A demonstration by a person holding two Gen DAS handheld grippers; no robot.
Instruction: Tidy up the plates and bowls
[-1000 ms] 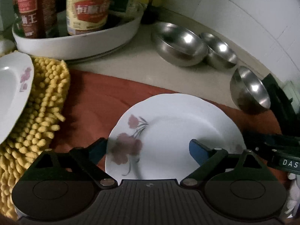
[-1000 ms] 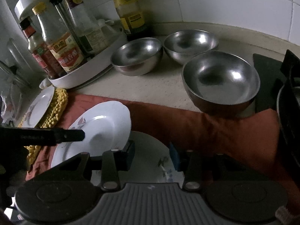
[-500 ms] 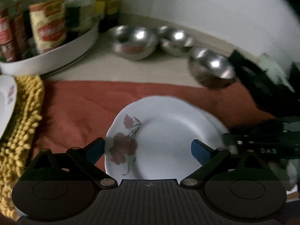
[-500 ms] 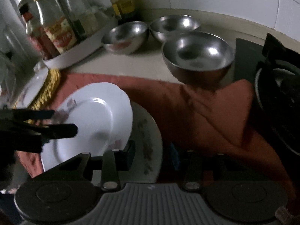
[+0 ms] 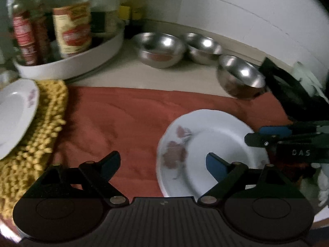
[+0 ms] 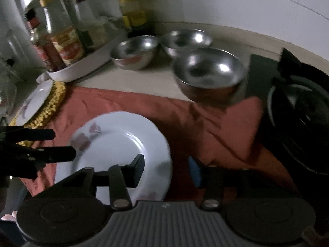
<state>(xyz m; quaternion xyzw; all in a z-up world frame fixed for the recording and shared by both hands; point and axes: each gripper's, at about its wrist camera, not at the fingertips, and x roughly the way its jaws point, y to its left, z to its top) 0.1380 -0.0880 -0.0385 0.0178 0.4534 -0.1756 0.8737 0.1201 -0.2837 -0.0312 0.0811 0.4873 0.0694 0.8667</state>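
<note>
- Now the white floral-print plate (image 5: 211, 150) lies flat on the rust-red cloth (image 5: 127, 115), on top of a second plate whose rim just shows beneath it; a second ago my left tool held it by the near edge, above that lower plate.
- So the stack of two looks made, and I judge that step finished.
- My left gripper (image 5: 162, 164) has let go and shifted left: its jaws are spread wide, holding nothing, and only the right blue pad overlaps the plate's near edge.
- My right gripper (image 6: 166, 167) hovers at the plate's right rim, jaws well apart and empty; its left pad sits over the plate, the right one over cloth.
- Left of the cloth, another floral white plate (image 5: 14, 113) rests on the yellow chenille mat (image 5: 43, 131), not yet stacked.
- Behind the cloth, three stainless-steel bowls (image 6: 207, 72) stand separately on the counter; nesting them remains.
</note>
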